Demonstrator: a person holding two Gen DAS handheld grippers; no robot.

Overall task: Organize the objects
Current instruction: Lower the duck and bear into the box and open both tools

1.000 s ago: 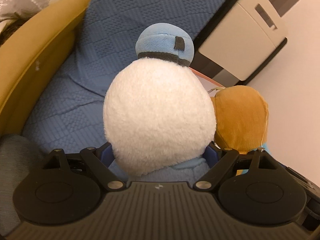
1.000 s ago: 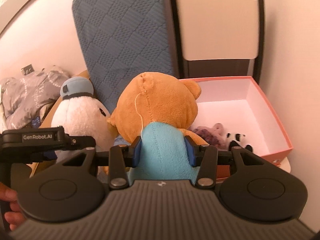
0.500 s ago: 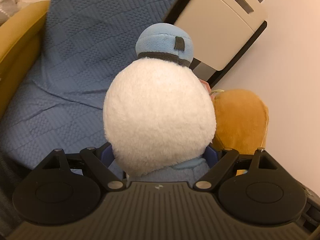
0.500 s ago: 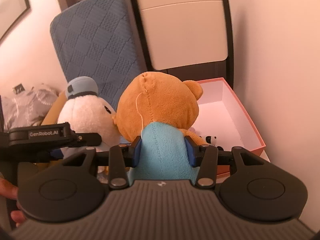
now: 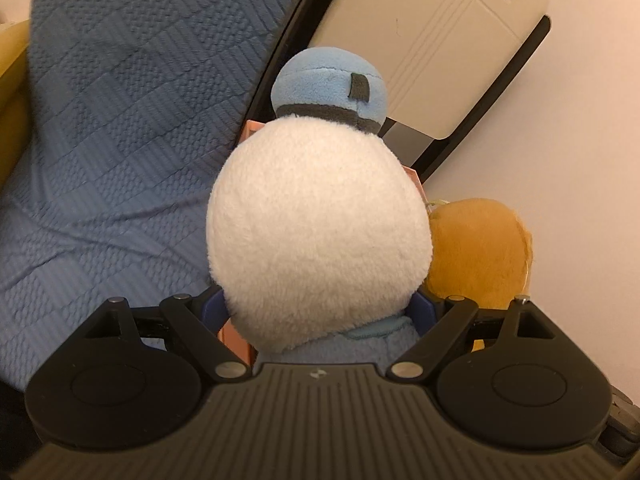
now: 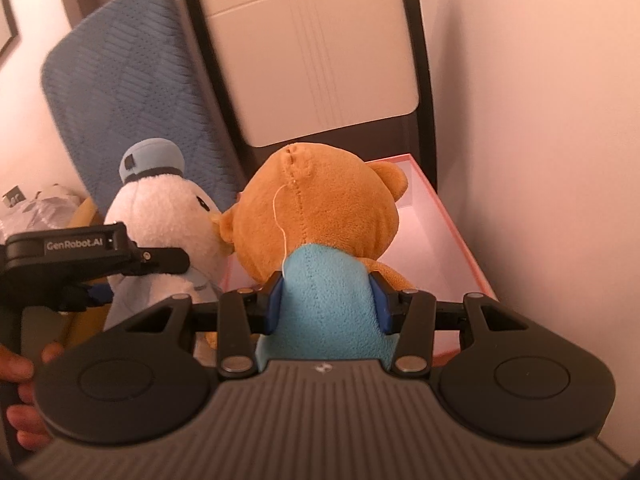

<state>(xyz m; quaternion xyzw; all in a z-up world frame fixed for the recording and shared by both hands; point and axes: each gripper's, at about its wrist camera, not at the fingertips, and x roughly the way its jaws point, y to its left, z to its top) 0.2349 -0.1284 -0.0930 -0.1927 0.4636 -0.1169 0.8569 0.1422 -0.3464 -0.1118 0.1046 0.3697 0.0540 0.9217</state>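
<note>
My left gripper (image 5: 320,312) is shut on a white plush toy (image 5: 316,240) with a blue cap, held up in the air; the toy also shows in the right wrist view (image 6: 160,208). My right gripper (image 6: 326,304) is shut on a brown teddy bear (image 6: 320,208) in a blue shirt, held just above the near end of an open pink box (image 6: 460,248). The bear shows at the right of the left wrist view (image 5: 476,248). The two toys touch side by side. The box floor is mostly hidden behind the bear.
A blue quilted cushion (image 5: 120,120) stands to the left, also seen in the right wrist view (image 6: 132,92). A beige and black appliance (image 6: 316,52) stands behind the box. A wall (image 6: 540,120) runs close on the right. A yellow seat edge (image 5: 12,120) lies far left.
Both grippers have moved forward and up toward the pink box with their toys. The box now sits right under the bear, and the small toys inside it are out of sight.
</note>
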